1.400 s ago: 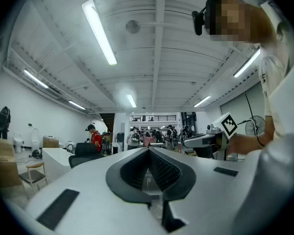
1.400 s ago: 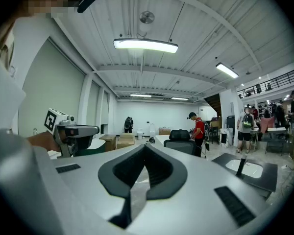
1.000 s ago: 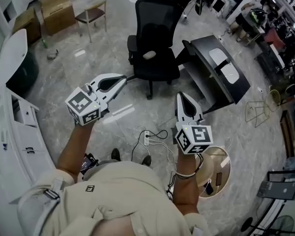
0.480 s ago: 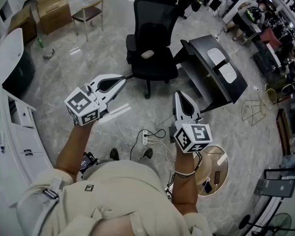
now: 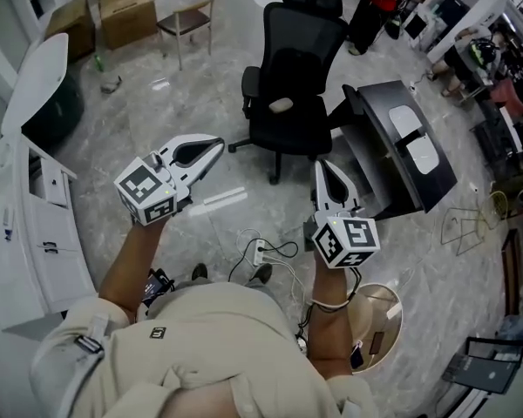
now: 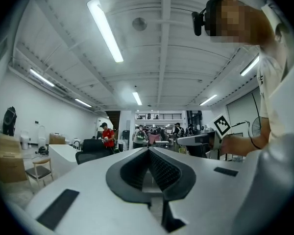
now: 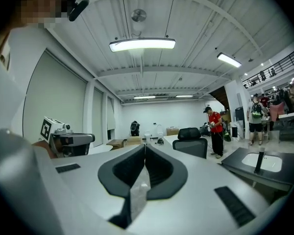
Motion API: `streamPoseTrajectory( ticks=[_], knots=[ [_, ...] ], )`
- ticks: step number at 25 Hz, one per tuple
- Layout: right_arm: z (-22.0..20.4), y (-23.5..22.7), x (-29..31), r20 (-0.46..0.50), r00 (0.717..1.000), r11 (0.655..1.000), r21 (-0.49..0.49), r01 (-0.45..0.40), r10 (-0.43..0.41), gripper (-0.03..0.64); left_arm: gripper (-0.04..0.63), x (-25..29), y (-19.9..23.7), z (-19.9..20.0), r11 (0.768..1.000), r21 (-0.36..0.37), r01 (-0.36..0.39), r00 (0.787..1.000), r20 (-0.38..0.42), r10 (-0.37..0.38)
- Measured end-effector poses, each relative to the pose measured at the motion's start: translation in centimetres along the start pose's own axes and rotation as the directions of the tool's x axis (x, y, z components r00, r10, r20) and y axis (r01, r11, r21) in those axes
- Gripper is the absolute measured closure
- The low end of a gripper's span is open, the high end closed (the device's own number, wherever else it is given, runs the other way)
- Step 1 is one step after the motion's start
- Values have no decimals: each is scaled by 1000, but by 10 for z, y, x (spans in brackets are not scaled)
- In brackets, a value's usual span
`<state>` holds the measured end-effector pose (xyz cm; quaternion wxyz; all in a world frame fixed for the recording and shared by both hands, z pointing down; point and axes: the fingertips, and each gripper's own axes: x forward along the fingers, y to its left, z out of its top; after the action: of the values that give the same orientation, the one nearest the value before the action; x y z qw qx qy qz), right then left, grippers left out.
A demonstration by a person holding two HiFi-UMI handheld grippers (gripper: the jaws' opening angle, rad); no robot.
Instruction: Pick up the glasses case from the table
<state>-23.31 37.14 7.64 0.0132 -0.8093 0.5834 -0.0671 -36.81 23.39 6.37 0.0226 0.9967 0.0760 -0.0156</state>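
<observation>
Two pale, tapered grippers (image 5: 216,143) (image 5: 321,167) — ribbed jaws

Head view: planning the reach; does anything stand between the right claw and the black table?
Nothing visible: only floor separates the right claw from the black table; the office chair stands to the left.

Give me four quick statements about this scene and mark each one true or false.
1. The left gripper and the right gripper are both closed with nothing in them. True.
2. The office chair in front of the person is white. False: it is black.
3. A power strip lies on the floor. True.
4. The right gripper rests on the black desk. False: it is held in the air, apart from the desk.
</observation>
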Motion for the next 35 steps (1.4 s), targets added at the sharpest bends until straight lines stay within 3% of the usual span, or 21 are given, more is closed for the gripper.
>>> streamPoseTrajectory(
  ticks=[14,27,35],
  knots=[
    [1,-106,4,-7,994,994,34,-108,109,592,581,90,-37,-7,995,21,-99,995,-28,99],
    [2,-160,14,-1,987,985,64,-162,163,592,581,135,-44,-11,986,38,-164,985,-57,166],
    [-4,-198,8,-3,986,983,86,-164,165,592,581,172,-55,-16,986,45,-163,983,-74,166]
  ],
)
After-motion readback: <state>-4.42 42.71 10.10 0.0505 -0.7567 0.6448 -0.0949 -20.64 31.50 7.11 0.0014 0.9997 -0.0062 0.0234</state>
